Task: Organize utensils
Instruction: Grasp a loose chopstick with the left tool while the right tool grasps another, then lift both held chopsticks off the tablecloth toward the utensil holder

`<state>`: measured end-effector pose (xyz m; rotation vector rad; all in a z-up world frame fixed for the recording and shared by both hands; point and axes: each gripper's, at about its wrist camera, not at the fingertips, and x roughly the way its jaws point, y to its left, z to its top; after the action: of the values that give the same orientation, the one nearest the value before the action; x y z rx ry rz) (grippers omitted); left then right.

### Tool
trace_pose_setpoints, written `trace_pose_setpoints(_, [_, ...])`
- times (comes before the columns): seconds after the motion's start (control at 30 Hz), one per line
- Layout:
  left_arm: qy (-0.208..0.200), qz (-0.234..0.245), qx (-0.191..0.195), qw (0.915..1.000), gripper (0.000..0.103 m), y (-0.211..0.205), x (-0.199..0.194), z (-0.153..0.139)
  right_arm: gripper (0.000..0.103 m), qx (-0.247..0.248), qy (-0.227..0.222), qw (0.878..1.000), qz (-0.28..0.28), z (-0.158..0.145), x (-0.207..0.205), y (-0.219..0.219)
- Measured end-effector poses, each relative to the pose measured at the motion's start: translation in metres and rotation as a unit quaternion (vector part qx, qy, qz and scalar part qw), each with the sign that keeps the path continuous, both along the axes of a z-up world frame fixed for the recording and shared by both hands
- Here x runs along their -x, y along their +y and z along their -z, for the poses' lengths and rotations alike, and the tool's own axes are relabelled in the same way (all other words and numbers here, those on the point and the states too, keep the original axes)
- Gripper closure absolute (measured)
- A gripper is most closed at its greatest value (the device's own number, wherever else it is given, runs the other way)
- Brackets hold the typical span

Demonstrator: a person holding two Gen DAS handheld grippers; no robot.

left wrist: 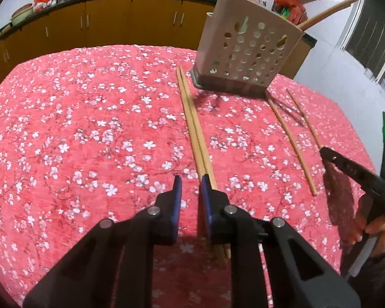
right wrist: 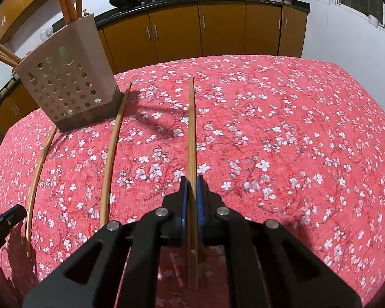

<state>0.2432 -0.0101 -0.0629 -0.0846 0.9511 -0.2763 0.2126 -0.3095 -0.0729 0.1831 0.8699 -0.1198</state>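
We note the left gripper (left wrist: 190, 179) over the red floral counter (left wrist: 77, 128), pointing steeply down. Its blue pads (left wrist: 177, 195) stand slightly apart, with a gap between them. The chopstick pair (left wrist: 192, 123) lies flat on the cloth; its near end runs under the right-hand pad, so we cannot tell whether either pad touches the wood. No pinch is visible.

Right of the pair, past its far end, stands the holder (left wrist: 246, 51), a pale perforated box on a dark base, with wooden handles rising from its top. Two single chopsticks lie further right: one (left wrist: 292, 143) starts just beside the holder's base, the other (left wrist: 305, 120) runs toward the right gripper, seen at the frame edge.

In the right wrist view, the holder (right wrist: 64, 87) sits at upper left. A chopstick (right wrist: 41, 172) lies near the left edge, another (right wrist: 113, 154) beside it, apart. The right gripper (right wrist: 192, 184) is pressed together on a third chopstick (right wrist: 191, 128), both pads against it. That stick extends forward along the cloth, well right of the holder.
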Motion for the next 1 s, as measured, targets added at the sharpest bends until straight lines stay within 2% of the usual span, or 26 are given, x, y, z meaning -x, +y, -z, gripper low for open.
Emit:
trace_pose_setpoints(0.1, [0.005, -0.005, -0.003, 1.0, 0.087, 0.0, -0.002, 0.001, 0.095, 0.009, 0.0, 1.0, -0.003, 0.0, 0.0, 0.002])
trace_pose_setpoints(0.33, [0.006, -0.001, 0.037, 0.9993, 0.087, 0.001, 0.0, -0.003, 0.095, 0.009, 0.0, 1.0, -0.007, -0.001, 0.0, 0.004])
trace_pose_setpoints(0.4, [0.008, 0.005, 0.031, 0.9995, 0.087, -0.001, 0.002, -0.002, 0.095, 0.01, 0.0, 1.0, -0.007, -0.001, 0.0, 0.003])
trace_pose_setpoints(0.53, [0.003, 0.003, -0.006, 1.0, 0.087, -0.006, 0.002, 0.001, 0.095, 0.011, 0.001, 1.0, -0.009, -0.001, 0.0, 0.003])
trace_pose_setpoints(0.7, [0.007, -0.002, -0.026, 0.9996, 0.087, -0.007, -0.001, 0.003, 0.095, 0.018, 0.0, 1.0, -0.01, -0.001, 0.0, 0.005])
trace_pose_setpoints(0.83, [0.006, -0.002, -0.025, 0.9997, 0.087, -0.011, -0.003, 0.003, 0.095, 0.012, -0.001, 1.0, -0.021, -0.001, 0.0, 0.007])
trace_pose_setpoints(0.9, [0.0, -0.007, -0.032, 0.9995, 0.089, -0.013, -0.003, 0.004, 0.095, 0.013, -0.002, 1.0, -0.026, 0.0, 0.002, 0.01])
trace_pose_setpoints(0.93, [-0.003, -0.012, -0.038, 0.9992, 0.095, -0.014, -0.004, 0.004, 0.095, 0.014, -0.004, 1.0, -0.028, 0.0, 0.002, 0.01])
trace_pose_setpoints(1.0, [-0.009, -0.017, -0.043, 0.9989, 0.095, -0.012, -0.006, 0.005, 0.095, 0.017, -0.007, 0.999, -0.03, 0.001, 0.004, 0.011])
